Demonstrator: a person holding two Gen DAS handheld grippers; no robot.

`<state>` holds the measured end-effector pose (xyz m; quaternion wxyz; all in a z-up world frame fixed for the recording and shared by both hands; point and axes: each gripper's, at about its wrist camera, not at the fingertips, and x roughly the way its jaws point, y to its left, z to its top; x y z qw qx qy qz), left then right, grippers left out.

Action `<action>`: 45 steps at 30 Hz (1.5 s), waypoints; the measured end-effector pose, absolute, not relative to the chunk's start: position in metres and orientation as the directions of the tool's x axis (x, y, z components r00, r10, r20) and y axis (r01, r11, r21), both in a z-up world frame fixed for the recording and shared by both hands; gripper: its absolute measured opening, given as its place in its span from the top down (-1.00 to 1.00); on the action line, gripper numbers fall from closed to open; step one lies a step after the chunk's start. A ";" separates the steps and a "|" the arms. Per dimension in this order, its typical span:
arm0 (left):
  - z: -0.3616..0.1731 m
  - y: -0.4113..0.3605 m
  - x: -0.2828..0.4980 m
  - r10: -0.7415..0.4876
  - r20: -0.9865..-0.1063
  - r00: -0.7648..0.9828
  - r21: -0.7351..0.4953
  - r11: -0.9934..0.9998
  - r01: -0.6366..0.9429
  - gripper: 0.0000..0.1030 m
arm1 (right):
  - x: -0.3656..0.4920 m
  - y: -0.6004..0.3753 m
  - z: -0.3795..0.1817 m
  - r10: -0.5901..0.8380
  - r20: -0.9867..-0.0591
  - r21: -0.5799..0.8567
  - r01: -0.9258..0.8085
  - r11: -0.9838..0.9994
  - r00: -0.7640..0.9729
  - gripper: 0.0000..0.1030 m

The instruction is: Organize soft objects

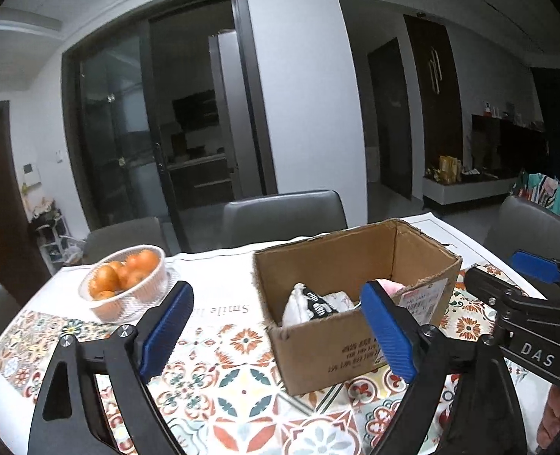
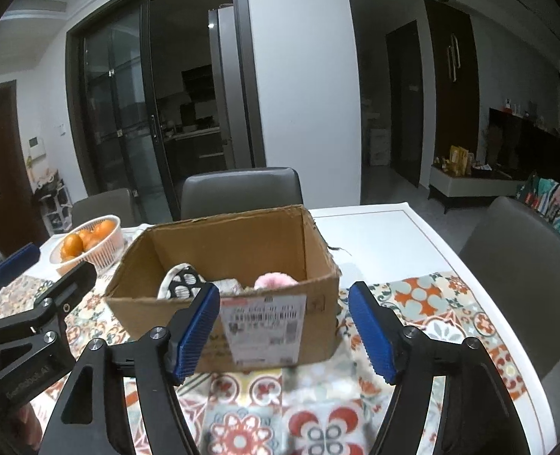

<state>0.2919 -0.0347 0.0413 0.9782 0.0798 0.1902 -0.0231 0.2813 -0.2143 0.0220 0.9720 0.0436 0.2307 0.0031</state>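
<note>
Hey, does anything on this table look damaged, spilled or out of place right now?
Only the cardboard box looks worn: its top rim is ragged where flaps were torn off, with a frayed strip hanging at the far right corner. The soft items sit inside it, and the bowl of oranges stands upright. Nothing is spilled.

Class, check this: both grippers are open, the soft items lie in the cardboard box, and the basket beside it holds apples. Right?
Not apples: the left wrist view shows oranges in the basket. The rest stands.
</note>
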 end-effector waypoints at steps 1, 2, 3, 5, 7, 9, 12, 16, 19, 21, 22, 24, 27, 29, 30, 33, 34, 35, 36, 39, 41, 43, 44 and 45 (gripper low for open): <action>0.044 -0.033 0.285 -0.012 -0.370 0.929 0.145 0.987 0.070 -0.81 | 0.275 -0.212 0.024 0.023 -0.445 0.082 0.016 0.996 0.895 -0.40; 0.046 -0.030 0.278 -0.009 -0.365 0.931 0.140 0.988 0.064 -0.84 | 0.269 -0.211 0.025 0.018 -0.441 0.079 0.019 0.997 0.897 -0.41; 0.048 -0.028 0.271 -0.004 -0.359 0.933 0.137 0.989 0.057 -0.88 | 0.262 -0.209 0.028 0.011 -0.437 0.073 0.023 0.997 0.900 -0.46; 0.052 -0.024 0.256 0.008 -0.345 0.938 0.136 0.990 0.042 -0.90 | 0.250 -0.206 0.031 -0.003 -0.427 0.064 0.033 0.997 0.904 -0.51; 0.055 -0.022 0.241 0.017 -0.332 0.943 0.138 0.990 0.030 -0.94 | 0.236 -0.203 0.035 -0.007 -0.417 0.057 0.034 0.998 0.909 -0.53; 0.059 -0.019 0.224 0.032 -0.315 0.948 0.137 0.990 0.013 -0.96 | 0.221 -0.200 0.038 -0.010 -0.409 0.054 0.035 0.998 0.912 -0.58; 0.066 -0.014 0.198 0.045 -0.289 0.956 0.133 0.991 -0.007 -1.00 | 0.200 -0.198 0.040 -0.009 -0.402 0.065 0.039 0.997 0.916 -0.64; 0.069 -0.008 0.168 0.050 -0.275 0.960 0.128 0.992 -0.015 -1.00 | 0.172 -0.196 0.042 0.007 -0.397 0.091 0.032 0.995 0.918 -0.65; 0.068 -0.004 0.147 0.061 -0.266 0.962 0.130 0.991 -0.027 -1.00 | 0.150 -0.196 0.043 0.002 -0.395 0.090 0.037 0.995 0.918 -0.67; 0.067 -0.002 0.135 0.060 -0.267 0.962 0.129 0.991 -0.026 -1.00 | 0.137 -0.194 0.044 -0.009 -0.396 0.080 0.044 0.996 0.918 -0.68; 0.067 -0.001 0.129 0.060 -0.267 0.962 0.129 0.991 -0.026 -1.00 | 0.132 -0.194 0.043 -0.013 -0.395 0.075 0.046 0.996 0.919 -0.69; 0.066 -0.001 0.118 0.062 -0.265 0.962 0.130 0.991 -0.028 -1.00 | 0.119 -0.192 0.042 -0.025 -0.391 0.060 0.052 0.997 0.920 -0.70; 0.065 0.001 0.108 0.060 -0.270 0.961 0.121 0.992 -0.028 -1.00 | 0.105 -0.190 0.041 -0.031 -0.388 0.053 0.056 0.997 0.921 -0.71; 0.064 0.002 0.100 0.050 -0.275 0.960 0.116 0.993 -0.019 -1.00 | 0.098 -0.189 0.041 -0.037 -0.390 0.055 0.063 0.997 0.920 -0.71; 0.063 0.001 0.097 0.051 -0.275 0.960 0.118 0.993 -0.018 -1.00 | 0.093 -0.189 0.040 -0.039 -0.389 0.057 0.066 0.996 0.921 -0.71; 0.060 0.004 0.088 0.049 -0.280 0.959 0.120 0.993 -0.015 -1.00 | 0.081 -0.187 0.040 -0.047 -0.378 0.050 0.071 0.996 0.925 -0.71; 0.059 0.004 0.086 0.045 -0.282 0.958 0.121 0.993 -0.011 -1.00 | 0.078 -0.186 0.039 -0.056 -0.373 0.042 0.077 0.996 0.926 -0.71; 0.057 0.005 0.082 0.045 -0.281 0.959 0.125 0.992 -0.010 -1.00 | 0.074 -0.185 0.039 -0.067 -0.367 0.031 0.084 0.996 0.928 -0.71; 0.056 0.005 0.081 0.050 -0.278 0.959 0.128 0.992 -0.015 -1.00 | 0.071 -0.184 0.038 -0.076 -0.360 0.026 0.092 0.995 0.930 -0.71; 0.054 0.007 0.078 0.047 -0.279 0.959 0.123 0.992 -0.013 -1.00 | 0.065 -0.182 0.037 -0.084 -0.349 0.029 0.100 0.995 0.933 -0.71; 0.053 0.009 0.076 0.039 -0.284 0.958 0.115 0.993 -0.007 -1.00 | 0.064 -0.180 0.037 -0.082 -0.350 0.031 0.100 0.995 0.933 -0.71; 0.053 0.009 0.076 0.043 -0.281 0.959 0.115 0.993 -0.011 -1.00 | 0.063 -0.178 0.036 -0.078 -0.353 0.032 0.095 0.995 0.932 -0.71; 0.052 0.009 0.075 0.043 -0.279 0.959 0.115 0.993 -0.011 -1.00 | 0.063 -0.178 0.036 -0.078 -0.354 0.030 0.094 0.995 0.932 -0.71; 0.052 0.010 0.073 0.039 -0.278 0.960 0.113 0.994 -0.008 -1.00 | 0.062 -0.178 0.035 -0.081 -0.354 0.027 0.097 0.995 0.932 -0.71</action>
